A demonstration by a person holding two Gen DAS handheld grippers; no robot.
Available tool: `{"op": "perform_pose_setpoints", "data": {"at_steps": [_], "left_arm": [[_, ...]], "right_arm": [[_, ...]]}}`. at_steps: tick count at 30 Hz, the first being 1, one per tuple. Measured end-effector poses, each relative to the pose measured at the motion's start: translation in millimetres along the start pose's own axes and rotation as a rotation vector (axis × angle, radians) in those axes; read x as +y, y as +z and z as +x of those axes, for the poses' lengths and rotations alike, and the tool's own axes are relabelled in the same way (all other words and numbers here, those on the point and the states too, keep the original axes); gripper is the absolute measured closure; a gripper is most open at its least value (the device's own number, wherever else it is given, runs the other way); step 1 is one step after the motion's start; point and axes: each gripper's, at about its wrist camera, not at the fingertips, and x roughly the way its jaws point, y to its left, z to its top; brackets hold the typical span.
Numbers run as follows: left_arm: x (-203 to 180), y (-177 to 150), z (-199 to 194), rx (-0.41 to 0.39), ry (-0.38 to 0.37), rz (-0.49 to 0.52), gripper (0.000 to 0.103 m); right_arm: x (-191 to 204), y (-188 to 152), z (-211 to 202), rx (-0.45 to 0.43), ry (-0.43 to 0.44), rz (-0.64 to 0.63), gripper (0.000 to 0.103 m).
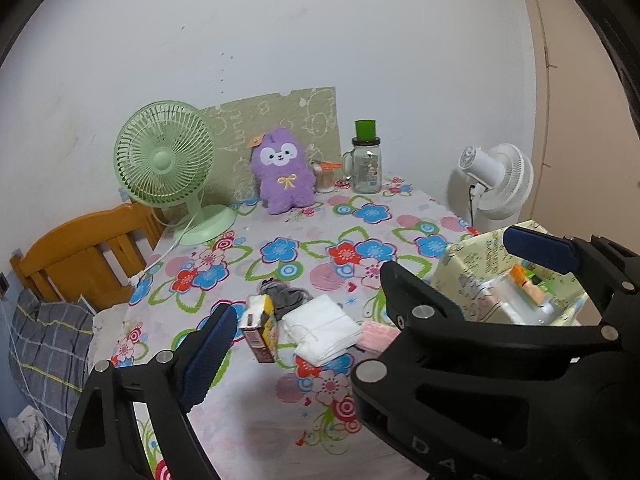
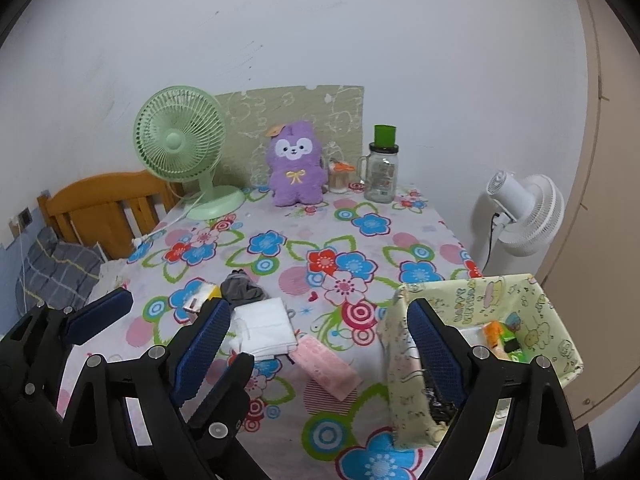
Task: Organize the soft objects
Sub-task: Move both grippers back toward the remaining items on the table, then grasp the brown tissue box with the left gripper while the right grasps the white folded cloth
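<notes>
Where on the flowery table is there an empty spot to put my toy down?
The big bare patch is mid-table, between the purple plush at the back and the grey cloth. It is crowded near the front: small box, white masks, pink mask and the storage box at right.

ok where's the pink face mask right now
The pink face mask lies flat on the floral tablecloth, between the white folded cloth and the fabric basket.

"DA" on right tool [image 1: 472, 276]
</notes>
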Motion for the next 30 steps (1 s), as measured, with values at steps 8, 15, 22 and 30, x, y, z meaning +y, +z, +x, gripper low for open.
{"op": "perform_pose_setpoints", "data": {"at_steps": [8, 15, 22, 30], "left_arm": [[19, -11, 18, 0.037, 0.025, -0.012, 0.017], [29, -20, 33, 0.063, 0.034, -0.014, 0.020], [41, -31, 50, 0.101, 0.047, -0.033, 0.024], [51, -39, 76, 0.150, 0.048, -0.046, 0.027]], "right_arm": [[13, -8, 22, 0.037, 0.029, -0.019, 0.012], [22, -15, 41, 0.066, 0.040, -0.024, 0.013], [28, -22, 62, 0.100, 0.052, -0.029, 0.013], [32, -27, 92, 0.145, 0.062, -0.020, 0.013]]}}
